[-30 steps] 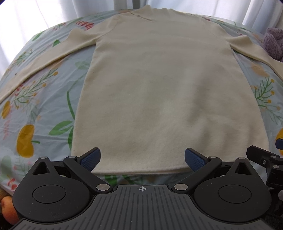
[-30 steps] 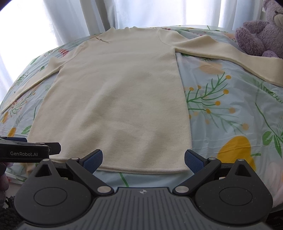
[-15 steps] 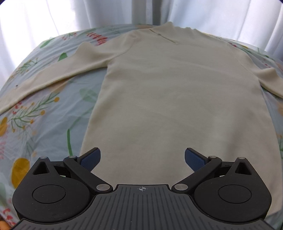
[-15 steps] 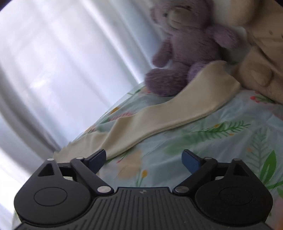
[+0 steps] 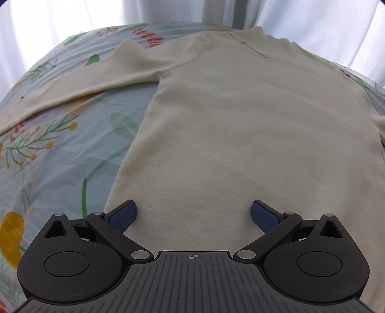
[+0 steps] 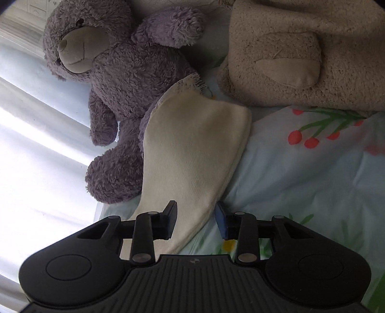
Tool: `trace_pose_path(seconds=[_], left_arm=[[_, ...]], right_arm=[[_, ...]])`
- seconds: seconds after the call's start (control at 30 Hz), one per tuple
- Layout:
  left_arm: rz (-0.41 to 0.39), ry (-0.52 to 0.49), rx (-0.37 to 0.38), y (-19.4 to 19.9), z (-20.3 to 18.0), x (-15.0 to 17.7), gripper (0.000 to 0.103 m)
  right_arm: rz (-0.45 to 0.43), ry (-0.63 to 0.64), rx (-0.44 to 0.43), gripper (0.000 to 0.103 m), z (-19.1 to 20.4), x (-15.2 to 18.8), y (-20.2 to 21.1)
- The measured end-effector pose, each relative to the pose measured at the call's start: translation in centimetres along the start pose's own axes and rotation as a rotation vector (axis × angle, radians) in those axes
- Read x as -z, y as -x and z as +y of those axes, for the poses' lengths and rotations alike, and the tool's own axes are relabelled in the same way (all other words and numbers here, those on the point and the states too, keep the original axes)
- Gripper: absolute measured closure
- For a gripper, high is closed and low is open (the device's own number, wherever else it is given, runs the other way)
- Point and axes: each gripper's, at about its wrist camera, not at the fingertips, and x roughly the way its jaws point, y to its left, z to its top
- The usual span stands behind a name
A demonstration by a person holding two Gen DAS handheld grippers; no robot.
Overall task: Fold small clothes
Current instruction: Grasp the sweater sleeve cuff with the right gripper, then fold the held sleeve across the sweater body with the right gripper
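A cream long-sleeved knit top (image 5: 240, 125) lies flat on a flowered bedsheet (image 5: 48, 154), neck at the far end, its left sleeve (image 5: 72, 89) stretched out to the left. My left gripper (image 5: 193, 216) is open wide, low over the body of the top. In the right wrist view the top's right sleeve end (image 6: 192, 149) lies between my right gripper's fingers. My right gripper (image 6: 196, 222) is partly closed around the sleeve, with a gap still showing on the right side.
A purple teddy bear (image 6: 115, 79) sits right behind the sleeve cuff, touching it. A beige plush toy (image 6: 312, 53) lies beside it to the right. White curtains (image 5: 72, 19) hang behind the bed. The flowered sheet (image 6: 312, 168) extends right of the sleeve.
My left gripper has moved forward from the hem up over the top's body. My right gripper has swung away from the hem to the right sleeve end and narrowed around it.
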Motion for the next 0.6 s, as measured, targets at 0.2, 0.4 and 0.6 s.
trace_pose_path(seconds=[0.2,0.4,0.6], left_arm=[[-0.02,-0.004,0.015,0.1,0.2,0.4,0.0],[-0.013,-0.022,0.034,0.0,0.5,0.1,0.0],[-0.045,-0.016,0.133,1.0,0.4,-1.8,0.0]], right_arm=[[-0.023,0.03,0.008,0.091,0.2,-0.4,-1.1],[-0.137,0.359,0.042,0.094,6.9,1.5,1.1],[-0.055,0.799,-0.342,0.095,18.9,10.7,5.0]])
